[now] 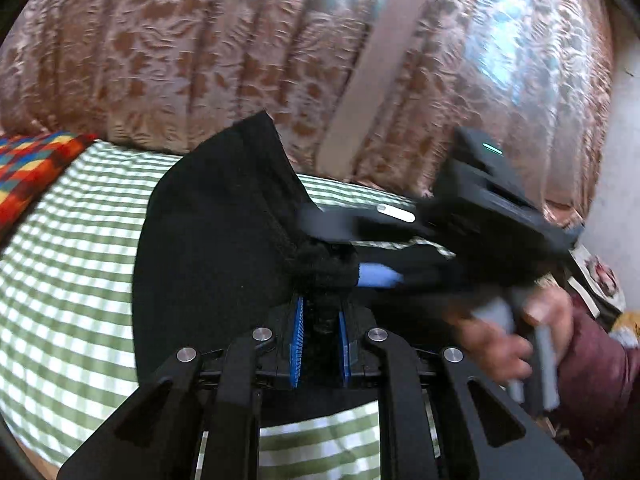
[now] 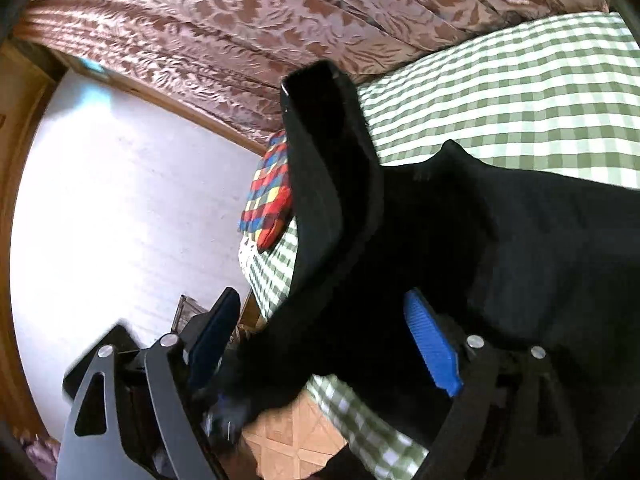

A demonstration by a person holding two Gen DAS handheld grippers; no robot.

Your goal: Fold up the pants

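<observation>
Green-and-white checked bedding (image 1: 80,264) covers the bed that fills the lower part of both wrist views, and black pants (image 1: 208,240) lie draped across it.

Nearest in the left wrist view, the left gripper (image 1: 320,320) points forward and somewhat down, its blue-padded jaws drawn close together and pinching a bunched fold of the black pants between them. Just past its tips, the right gripper (image 1: 352,248) reaches in from the right, blurred, with one light blue pad showing against the same bunch of cloth. A bare hand (image 1: 508,340) grips its grey handle at the right edge.

From the right wrist view, the right gripper (image 2: 320,332) is tilted, its jaws standing well apart, with the pants (image 2: 460,240) passing between the blue pads (image 2: 432,344). The pads do not press on the cloth. A band of the pants, seemingly the waistband, rises upright beyond the fingers.

Farther back, a multicoloured checked cushion (image 2: 268,196) sits at the end of the bed. Behind everything hangs a brown floral curtain (image 1: 200,48), with a pale wall (image 2: 120,200) beside it.
</observation>
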